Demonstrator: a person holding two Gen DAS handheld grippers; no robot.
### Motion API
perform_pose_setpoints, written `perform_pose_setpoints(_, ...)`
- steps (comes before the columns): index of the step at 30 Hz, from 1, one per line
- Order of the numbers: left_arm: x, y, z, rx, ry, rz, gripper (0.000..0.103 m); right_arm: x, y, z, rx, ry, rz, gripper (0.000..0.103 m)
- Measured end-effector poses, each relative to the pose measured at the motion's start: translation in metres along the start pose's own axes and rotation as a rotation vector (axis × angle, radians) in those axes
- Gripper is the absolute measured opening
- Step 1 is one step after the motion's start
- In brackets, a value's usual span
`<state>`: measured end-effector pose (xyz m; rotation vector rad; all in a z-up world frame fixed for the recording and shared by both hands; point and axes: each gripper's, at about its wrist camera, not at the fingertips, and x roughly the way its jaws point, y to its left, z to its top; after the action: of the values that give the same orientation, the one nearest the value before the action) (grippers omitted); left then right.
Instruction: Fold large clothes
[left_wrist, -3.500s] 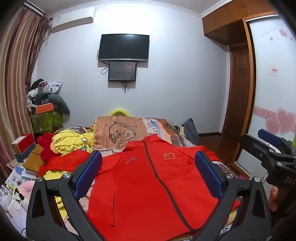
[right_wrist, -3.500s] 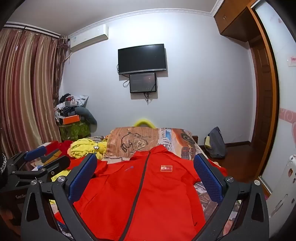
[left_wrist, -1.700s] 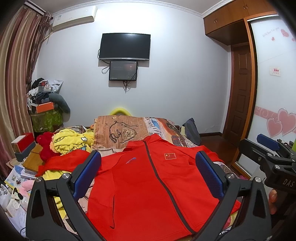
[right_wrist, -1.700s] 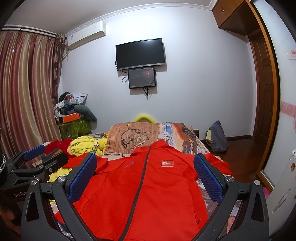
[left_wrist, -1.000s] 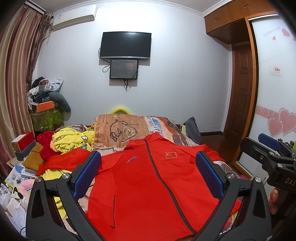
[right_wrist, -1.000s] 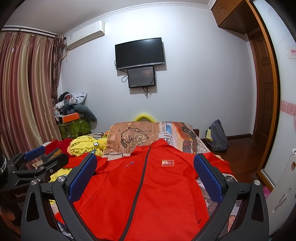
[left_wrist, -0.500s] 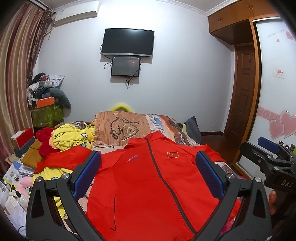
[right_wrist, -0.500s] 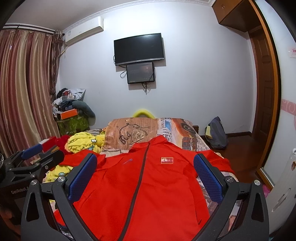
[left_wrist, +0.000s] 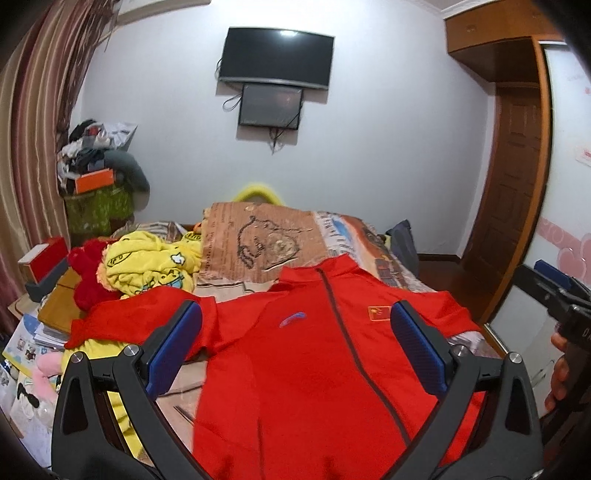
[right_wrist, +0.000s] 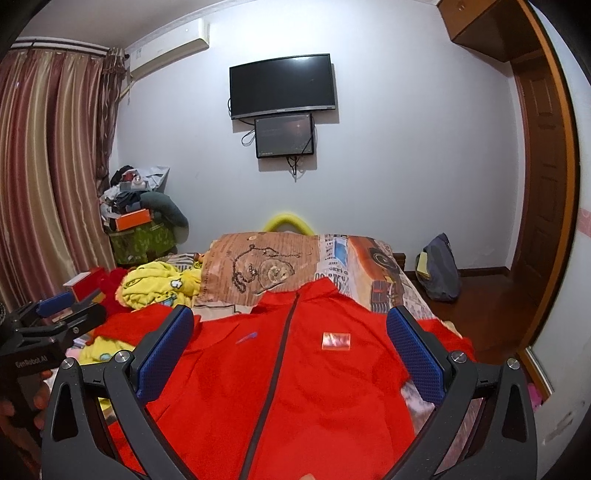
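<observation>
A red zip-up jacket (left_wrist: 306, 369) (right_wrist: 291, 373) lies spread front-up on the bed, collar at the far end, its left sleeve (left_wrist: 125, 325) stretched out to the left. My left gripper (left_wrist: 295, 332) hovers above the jacket's chest, open, nothing between its blue pads. My right gripper (right_wrist: 290, 332) also hangs open over the chest, holding nothing. The other gripper shows at the edge of each view, held by a hand (left_wrist: 557, 373).
A patterned bedspread (right_wrist: 266, 266) covers the far half of the bed. Yellow and red clothes (left_wrist: 147, 262) are piled at the left. Boxes and papers (left_wrist: 33, 332) crowd the left side. A dark bag (right_wrist: 439, 273) sits on the floor by the wooden door (right_wrist: 543, 192).
Both views have tilted down and moved slightly closer to the bed; the jacket fills more of each frame. Both grippers stay open and the jacket has not moved.
</observation>
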<state>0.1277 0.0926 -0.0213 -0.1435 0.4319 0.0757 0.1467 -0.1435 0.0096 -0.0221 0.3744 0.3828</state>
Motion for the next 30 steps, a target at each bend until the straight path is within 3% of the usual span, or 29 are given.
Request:
perform_pose_setpoints(6, 0.058, 0.060, 0.023, -0.123, 0.093, 0.021, 0.103, 0.049, -0.014, 0.006, 0.021, 0.076, 0.040, 0.103)
perform_pose_setpoints(12, 0.121, 0.137, 0.025, -0.255, 0.220, 0.074, 0.102, 0.111, -0.023, 0.002, -0.004, 0.181, -0.024, 0.103)
perform_pose_setpoints(18, 0.179, 0.210, -0.007, -0.370, 0.387, 0.103, 0.102, 0.186, -0.018, -0.035, -0.066, 0.411, -0.031, 0.103)
perform_pose_setpoints(21, 0.198, 0.236, -0.032, -0.434, 0.462, 0.074, 0.102, 0.211, -0.017, -0.056, -0.077, 0.514, -0.012, 0.103)
perform_pose_setpoints(25, 0.218, 0.267, -0.062, -0.513, 0.543, 0.083, 0.095, 0.230, -0.016, -0.069, -0.114, 0.574, -0.003, 0.103)
perform_pose_setpoints(30, 0.232, 0.300, -0.090, -0.651, 0.583, 0.058, 0.090, 0.246, -0.015, -0.073, -0.129, 0.605, 0.006, 0.103)
